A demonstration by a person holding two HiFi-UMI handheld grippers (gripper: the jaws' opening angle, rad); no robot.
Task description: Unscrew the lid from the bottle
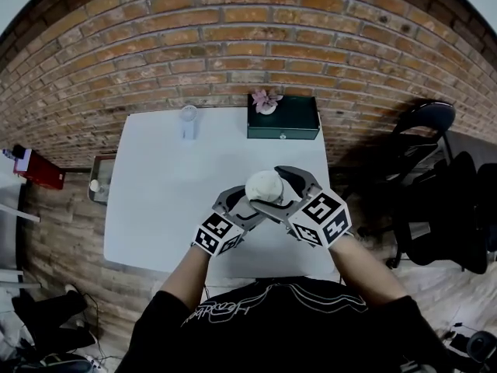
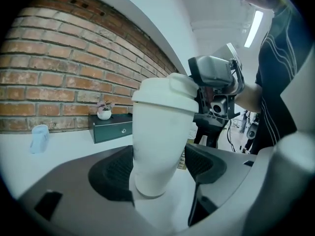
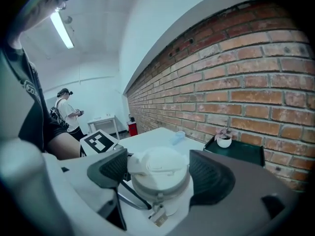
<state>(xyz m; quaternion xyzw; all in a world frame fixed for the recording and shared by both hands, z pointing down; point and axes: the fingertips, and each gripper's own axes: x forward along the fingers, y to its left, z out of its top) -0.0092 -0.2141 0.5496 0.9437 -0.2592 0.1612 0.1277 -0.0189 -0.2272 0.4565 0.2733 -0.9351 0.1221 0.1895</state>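
A white bottle (image 1: 264, 186) with a white screw lid (image 3: 158, 166) is held up above the white table (image 1: 163, 200), near its front edge. My left gripper (image 1: 247, 202) comes from the lower left and is shut on the bottle's body (image 2: 160, 146), a dark pad against each side. From the right, my right gripper (image 1: 281, 193) reaches over the top. In the right gripper view its pads sit against both sides of the lid, so it is shut on the lid. The left gripper view shows the right gripper (image 2: 214, 82) just behind the lid (image 2: 167, 95).
A dark green box (image 1: 283, 117) with a small flower pot (image 1: 266, 102) stands at the table's far edge, a pale blue cup (image 1: 189, 123) to its left. A black chair (image 1: 423, 130) is on the right. A brick wall runs behind. A person (image 3: 66, 113) stands far off.
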